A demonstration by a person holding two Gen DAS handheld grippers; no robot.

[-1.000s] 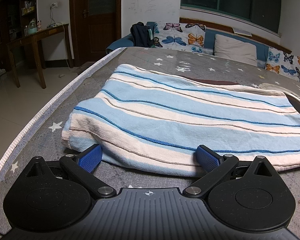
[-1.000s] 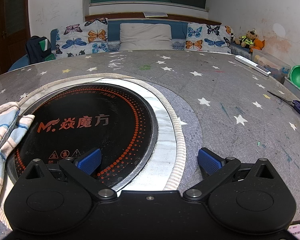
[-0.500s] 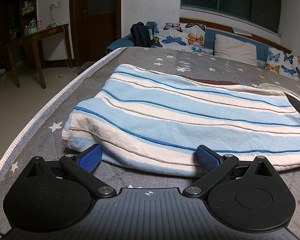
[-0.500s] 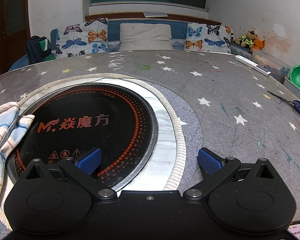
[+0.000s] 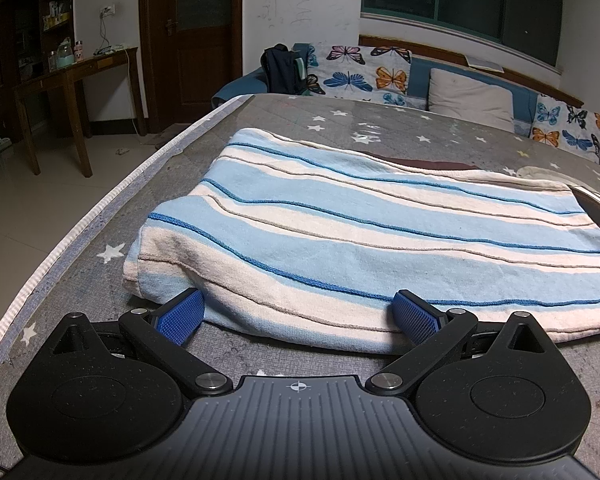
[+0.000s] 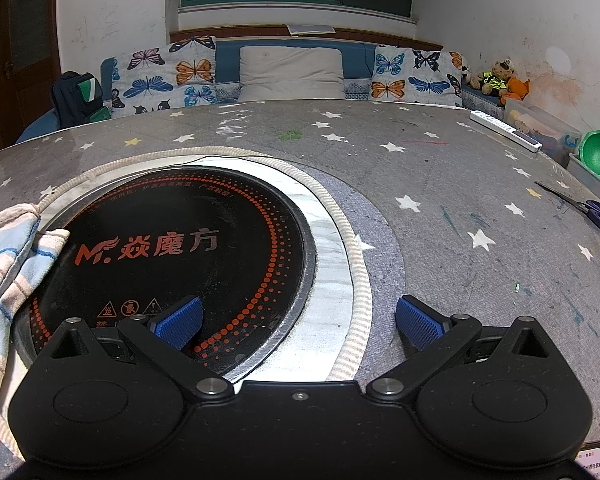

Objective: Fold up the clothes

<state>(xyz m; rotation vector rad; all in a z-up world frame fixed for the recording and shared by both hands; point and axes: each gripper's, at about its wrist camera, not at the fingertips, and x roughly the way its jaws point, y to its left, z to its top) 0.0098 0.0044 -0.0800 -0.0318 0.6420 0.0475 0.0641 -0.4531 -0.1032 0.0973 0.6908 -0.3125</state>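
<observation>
Striped garment [image 5: 372, 232] folded on table [image 6: 440, 168] | left gripper [image 5: 298, 314] fingers spread, empty | right gripper [image 6: 298, 320] likewise

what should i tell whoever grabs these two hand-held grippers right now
Left hand-held gripper: open, empty, fingers at the near edge of the blue-and-cream striped cloth.
Right hand-held gripper: open, empty, over the round black induction cooktop.
The cloth lies in layers on the grey star-print table cover, one end overlapping the cooktop.
Done: cannot tell how many folds.
Left: grasp an edge and fold.
</observation>
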